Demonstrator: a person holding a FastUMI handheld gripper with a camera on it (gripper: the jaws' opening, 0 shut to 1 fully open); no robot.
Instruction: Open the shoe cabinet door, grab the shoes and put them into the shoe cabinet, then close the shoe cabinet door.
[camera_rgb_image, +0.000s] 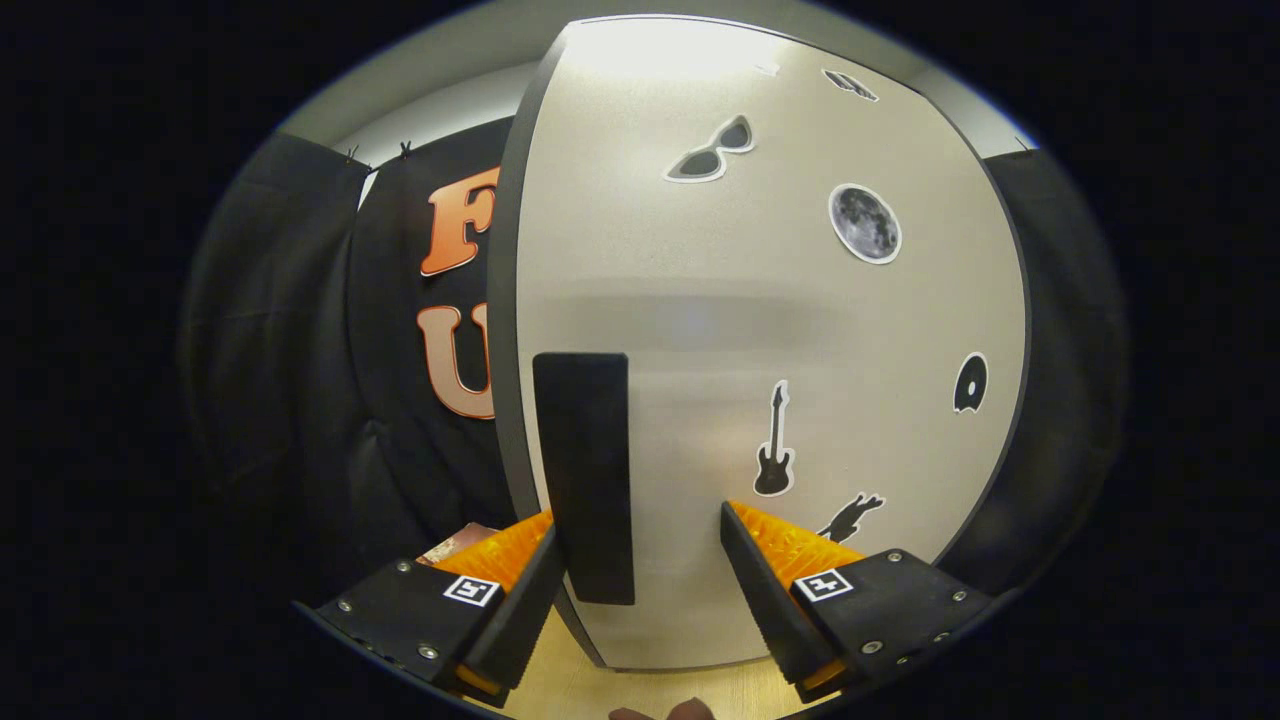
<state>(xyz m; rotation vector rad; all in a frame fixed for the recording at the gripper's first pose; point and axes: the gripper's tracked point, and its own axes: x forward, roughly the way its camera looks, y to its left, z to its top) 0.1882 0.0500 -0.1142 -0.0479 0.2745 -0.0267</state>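
Note:
The shoe cabinet door (800, 330) stands right in front of me, a pale grey panel with dark edges and several black stickers. A black upright handle (585, 470) sits near the door's left edge. My gripper (638, 515) is open, and the handle's lower part lies between the fingers. The handle is close against the left finger (510, 550), and a wide gap separates it from the right finger (780, 545). I cannot tell whether the door is ajar.
Black booth cloth (300, 380) hangs to the left of the cabinet and behind it. Light wooden floor (570, 690) shows below the door. A small reddish-brown thing (458, 543) peeks out behind the left finger. Part of a hand (660, 712) shows under the gripper.

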